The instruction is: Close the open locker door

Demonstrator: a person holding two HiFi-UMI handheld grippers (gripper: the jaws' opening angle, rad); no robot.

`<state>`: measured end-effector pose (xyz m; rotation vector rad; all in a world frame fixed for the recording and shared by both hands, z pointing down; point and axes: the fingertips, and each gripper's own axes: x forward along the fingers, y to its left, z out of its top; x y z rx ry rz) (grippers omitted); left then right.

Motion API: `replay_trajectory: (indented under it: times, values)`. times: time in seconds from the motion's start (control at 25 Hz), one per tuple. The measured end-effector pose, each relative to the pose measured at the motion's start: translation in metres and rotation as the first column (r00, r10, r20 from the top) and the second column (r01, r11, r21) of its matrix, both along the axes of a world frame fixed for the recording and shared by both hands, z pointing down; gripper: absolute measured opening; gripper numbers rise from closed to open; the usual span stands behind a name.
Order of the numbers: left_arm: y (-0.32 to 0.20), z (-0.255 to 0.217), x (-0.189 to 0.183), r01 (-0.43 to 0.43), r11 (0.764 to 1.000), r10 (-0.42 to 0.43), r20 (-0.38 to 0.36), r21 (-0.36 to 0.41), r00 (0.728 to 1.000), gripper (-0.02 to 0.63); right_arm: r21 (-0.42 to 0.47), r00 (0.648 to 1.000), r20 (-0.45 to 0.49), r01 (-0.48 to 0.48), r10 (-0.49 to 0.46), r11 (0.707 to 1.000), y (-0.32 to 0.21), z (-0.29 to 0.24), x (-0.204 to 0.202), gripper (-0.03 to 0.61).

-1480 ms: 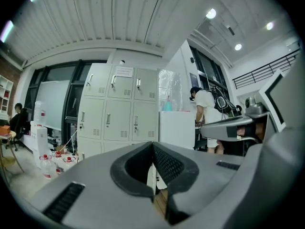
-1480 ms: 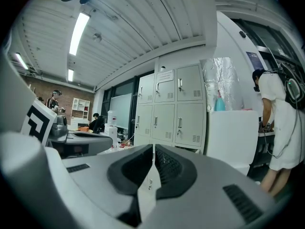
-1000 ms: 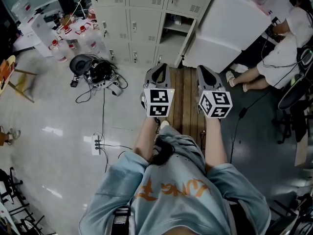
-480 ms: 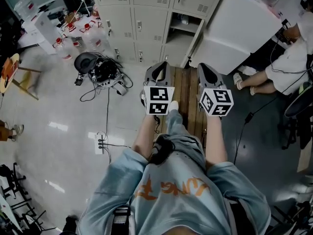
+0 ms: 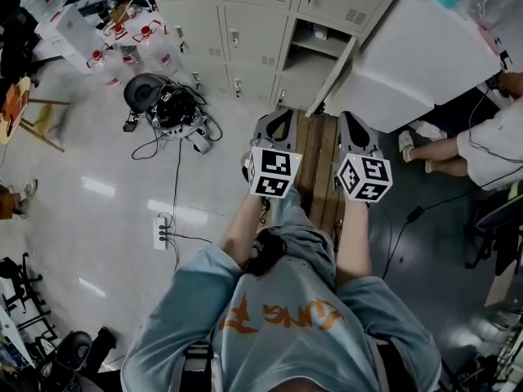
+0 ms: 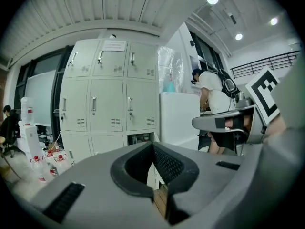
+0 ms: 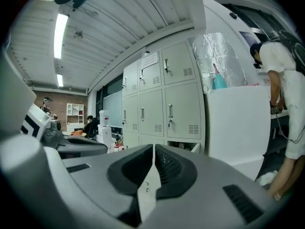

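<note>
A bank of pale grey lockers (image 5: 245, 23) stands ahead. One lower compartment (image 5: 315, 43) is open, with its door (image 5: 341, 73) swung out toward me. My left gripper (image 5: 278, 119) and right gripper (image 5: 351, 121) are held side by side in front of me, short of the lockers and touching nothing. Both are shut and empty. The left gripper view shows its jaws meeting (image 6: 153, 146) below the open compartment (image 6: 140, 138). Past the closed right gripper (image 7: 153, 150) in the right gripper view, the open door's edge (image 7: 195, 148) shows.
A large white cabinet (image 5: 409, 55) stands right of the open door. A wooden pallet (image 5: 319, 162) lies under the grippers. Water bottles (image 5: 147, 47), a tangle of cables and gear (image 5: 167, 109) and a power strip (image 5: 161, 231) lie at left. A person (image 5: 490, 137) sits at right.
I have stepped closer to the lockers, so they and the open door now sit nearer the grippers. Both grippers stayed shut and side by side.
</note>
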<state>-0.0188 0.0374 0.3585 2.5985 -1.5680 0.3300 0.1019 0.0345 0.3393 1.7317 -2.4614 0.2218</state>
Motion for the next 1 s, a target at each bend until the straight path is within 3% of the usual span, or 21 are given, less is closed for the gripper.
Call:
replay_trajectory:
  times: [0.24,0.4,0.8,1.0]
  values:
    - [-0.049,0.031,0.027,-0.022,0.998,0.024,0.036,-0.063,0.999,0.021,-0.09,0.998,0.048,-0.036,0.041,0.995,-0.051,0.045,0.03,0.036]
    - [-0.076,0.068,0.047,-0.026,0.989,0.036,0.072,-0.144,0.997,0.021,-0.177,0.993,0.087,-0.061,0.077,0.982,-0.078,0.087,0.054,0.037]
    - [-0.122,0.137,0.118,-0.1,0.94,0.14,0.102,-0.325,0.985,0.021,-0.31,0.966,0.187,-0.112,0.176,0.944,-0.13,0.149,0.109,0.037]
    - [-0.153,0.147,0.141,-0.051,0.934,0.082,0.073,-0.354,0.994,0.021,-0.319,0.956,0.226,-0.11,0.188,0.941,-0.168,0.161,0.137,0.037]
